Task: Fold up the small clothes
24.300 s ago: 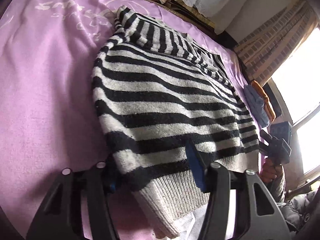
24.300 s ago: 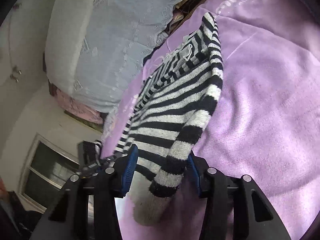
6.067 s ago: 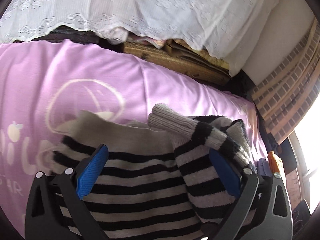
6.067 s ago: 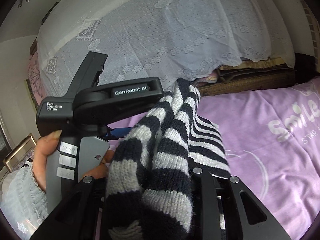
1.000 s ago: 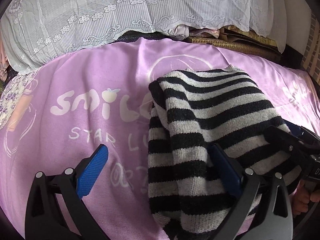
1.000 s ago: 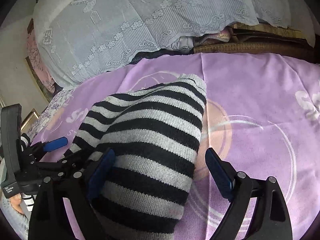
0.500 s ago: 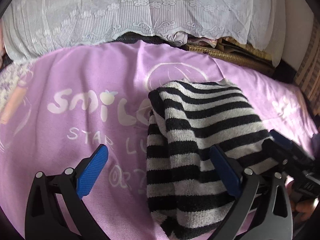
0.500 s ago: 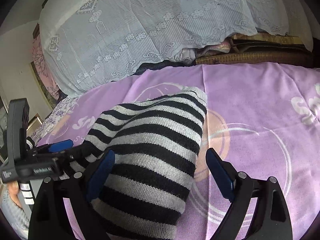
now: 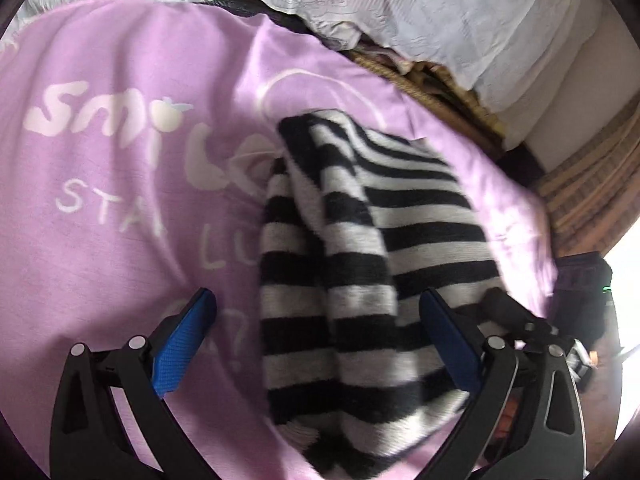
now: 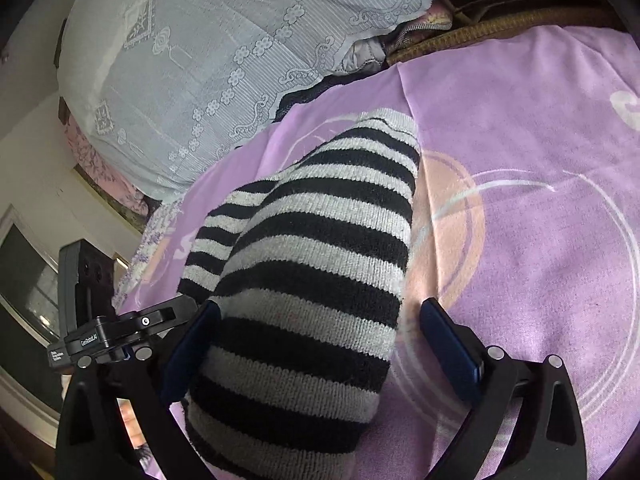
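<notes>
A black-and-white striped sweater (image 9: pixel 380 240) lies folded into a thick bundle on the purple blanket (image 9: pixel 120 200). My left gripper (image 9: pixel 316 300) is open wide over the bundle's near left edge; its left pad hangs over bare blanket and its right pad is at the knit. In the right wrist view the sweater (image 10: pixel 320 260) fills the gap of my right gripper (image 10: pixel 320 308), whose jaws are opening; the right pad stands clear of the knit. The left gripper's body (image 10: pixel 120 332) shows at the bundle's left side.
A heap under a white lace cover (image 10: pixel 240 40) lines the blanket's far edge, with a woven mat (image 9: pixel 420 76) beside it. A dark object (image 9: pixel 580 280) sits past the blanket's right edge near a bright window. Bare blanket (image 10: pixel 520 160) spreads right of the bundle.
Both views have rolled and tipped down toward the sweater. The left gripper has come nearer the bundle. The right jaws stand a little wider. The sweater stays folded in place.
</notes>
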